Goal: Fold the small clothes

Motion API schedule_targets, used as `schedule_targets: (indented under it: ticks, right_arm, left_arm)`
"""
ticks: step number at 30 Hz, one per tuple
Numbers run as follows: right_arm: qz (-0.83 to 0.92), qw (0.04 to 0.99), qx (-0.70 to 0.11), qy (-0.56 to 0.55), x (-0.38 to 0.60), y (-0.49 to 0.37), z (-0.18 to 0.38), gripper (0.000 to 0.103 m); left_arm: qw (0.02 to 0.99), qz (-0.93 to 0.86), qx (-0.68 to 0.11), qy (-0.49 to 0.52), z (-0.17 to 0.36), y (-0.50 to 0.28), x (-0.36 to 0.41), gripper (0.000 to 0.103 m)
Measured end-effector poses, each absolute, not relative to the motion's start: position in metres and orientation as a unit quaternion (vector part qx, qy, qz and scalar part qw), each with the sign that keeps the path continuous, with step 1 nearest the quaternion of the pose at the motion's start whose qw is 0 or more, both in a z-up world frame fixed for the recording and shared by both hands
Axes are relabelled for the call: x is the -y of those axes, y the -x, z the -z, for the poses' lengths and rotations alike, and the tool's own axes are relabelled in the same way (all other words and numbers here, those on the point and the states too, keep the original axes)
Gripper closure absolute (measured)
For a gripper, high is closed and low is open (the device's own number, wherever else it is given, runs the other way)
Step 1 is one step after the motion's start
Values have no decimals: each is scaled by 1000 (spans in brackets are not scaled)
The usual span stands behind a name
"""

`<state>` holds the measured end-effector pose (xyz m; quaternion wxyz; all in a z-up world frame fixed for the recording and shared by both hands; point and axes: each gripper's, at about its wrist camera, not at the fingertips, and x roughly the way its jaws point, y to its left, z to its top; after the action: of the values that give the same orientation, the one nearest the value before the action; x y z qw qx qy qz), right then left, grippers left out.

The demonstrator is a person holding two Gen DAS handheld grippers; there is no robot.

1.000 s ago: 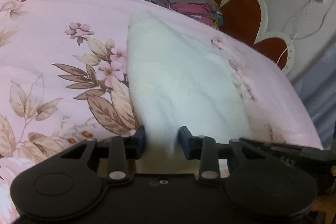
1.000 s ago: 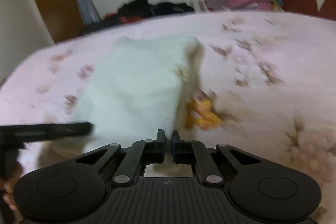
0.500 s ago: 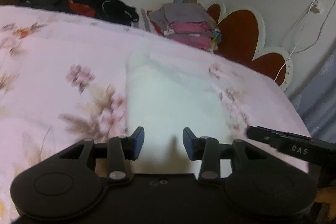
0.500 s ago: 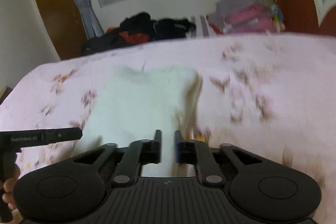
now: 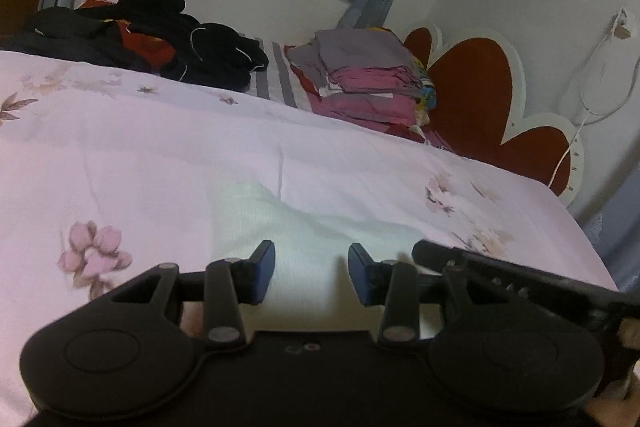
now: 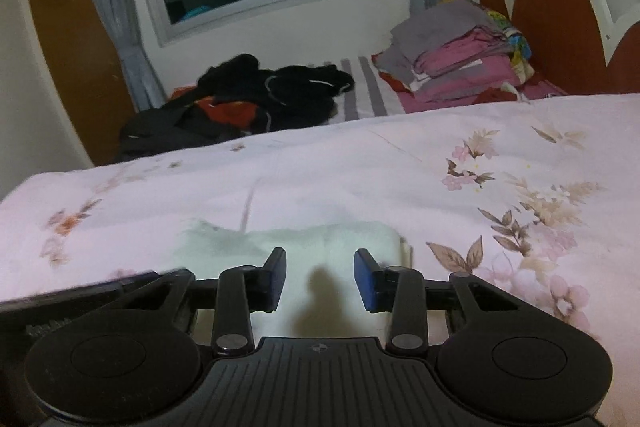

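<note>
A white cloth (image 5: 304, 223) lies flat and folded on the pink flowered bedspread (image 5: 120, 155), just beyond both sets of fingertips. My left gripper (image 5: 311, 271) stands open over its near edge with nothing between the blue pads. In the right wrist view the same cloth (image 6: 320, 241) shows as a low white band. My right gripper (image 6: 320, 275) hangs over it, jaws apart and closing, with nothing between them. The right gripper's dark finger (image 5: 500, 275) reaches in from the right of the left wrist view. The left gripper's finger (image 6: 80, 287) shows at the left edge of the right wrist view.
A stack of folded grey and pink clothes (image 5: 368, 79) sits at the far side of the bed by the red and white headboard (image 5: 472, 95). A heap of dark clothes (image 5: 160, 31) lies far left under the window. A white cable hangs on the right wall.
Both grippers drew back from the white cloth and tilted up, so more of the room shows. The right gripper, shut on the cloth's edge before, has let go.
</note>
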<state>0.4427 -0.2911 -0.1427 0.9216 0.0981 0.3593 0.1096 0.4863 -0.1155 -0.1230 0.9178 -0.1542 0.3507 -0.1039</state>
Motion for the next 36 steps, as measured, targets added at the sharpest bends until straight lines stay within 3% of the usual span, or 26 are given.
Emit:
schedule_targets:
  ticks: [6, 11, 20, 28, 36]
  right_arm:
    - [-96, 921, -373, -65, 296, -459, 187, 64]
    - [-99, 930, -347, -73, 296, -462, 170, 64]
    - [-97, 913, -386, -92, 302, -483, 183, 64]
    - [-139, 923, -349, -81, 299, -424, 145, 64]
    - [-156, 922, -353, -14, 284, -376, 152, 64]
  left_arm:
    - [913, 98, -366, 151, 143, -500, 109, 64]
    - [915, 85, -362, 156, 138, -510, 110, 65]
    - [915, 76, -373, 134, 137, -510, 110, 63]
    - [919, 76, -368, 117, 119, -471, 110, 54]
    - [916, 66, -384, 97, 128, -439, 116, 50]
